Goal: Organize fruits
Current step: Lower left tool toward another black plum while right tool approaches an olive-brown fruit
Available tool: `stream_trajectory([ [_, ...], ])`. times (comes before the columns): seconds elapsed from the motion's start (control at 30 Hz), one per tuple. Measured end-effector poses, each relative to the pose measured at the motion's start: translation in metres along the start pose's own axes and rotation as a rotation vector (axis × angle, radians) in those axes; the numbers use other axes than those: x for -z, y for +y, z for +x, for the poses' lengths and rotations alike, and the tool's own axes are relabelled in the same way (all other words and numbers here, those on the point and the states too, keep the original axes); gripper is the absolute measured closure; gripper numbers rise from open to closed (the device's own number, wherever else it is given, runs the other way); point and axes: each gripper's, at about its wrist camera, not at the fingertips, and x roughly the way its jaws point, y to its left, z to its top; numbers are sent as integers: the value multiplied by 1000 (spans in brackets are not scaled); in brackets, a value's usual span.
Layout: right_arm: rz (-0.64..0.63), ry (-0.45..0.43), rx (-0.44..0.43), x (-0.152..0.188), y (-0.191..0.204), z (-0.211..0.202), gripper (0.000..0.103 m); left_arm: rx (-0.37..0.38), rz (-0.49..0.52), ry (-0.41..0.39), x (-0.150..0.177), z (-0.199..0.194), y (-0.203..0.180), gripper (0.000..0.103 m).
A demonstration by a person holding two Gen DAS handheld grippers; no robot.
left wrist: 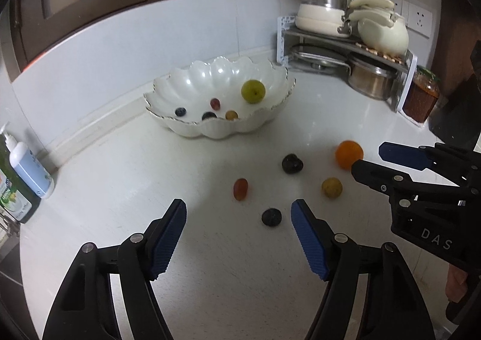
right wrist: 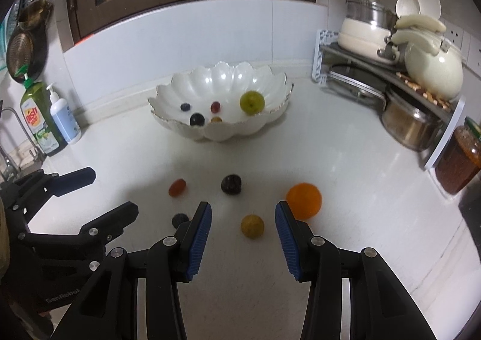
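Left wrist view shows our left gripper [left wrist: 238,210] released, jaws apart with nothing between the pads, hanging above the counter [left wrist: 210,280]. Just ahead lie a dark berry [left wrist: 271,217] near the right pad and a red grape [left wrist: 240,188] farther out. Beyond them sit a dark plum [left wrist: 292,163], a yellow fruit [left wrist: 331,187] and an orange [left wrist: 349,154]. Our right gripper [right wrist: 243,214] is also released and empty, its pads flanking the yellow fruit from above without touching it; the orange lies just beside its right pad. Farther back, the white bowl [left wrist: 192,129] holds 5 fruits: 1 green, 2 dark, 1 red, 1 yellow. Pots on a rack [left wrist: 324,42] fill the right corner, and soap bottles [left wrist: 28,165] stand at left.
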Motion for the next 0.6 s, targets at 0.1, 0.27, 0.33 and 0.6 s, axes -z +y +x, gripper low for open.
stream_trajectory([
  [0.1, 6, 21, -4, 4, -1, 7, 57, 13, 5, 19, 4, 9, -2, 35],
  [0.27, 11, 54, -8, 10, -4, 20, 57, 30, 13, 38, 9, 21, -6, 40],
  [0.33, 13, 69, -12, 13, -5, 25, 57, 36, 18, 44, 11, 25, -8, 42],
  [0.6, 21, 94, -19, 17, -10, 40, 57, 65, 29, 65, 16, 40, -16, 47],
])
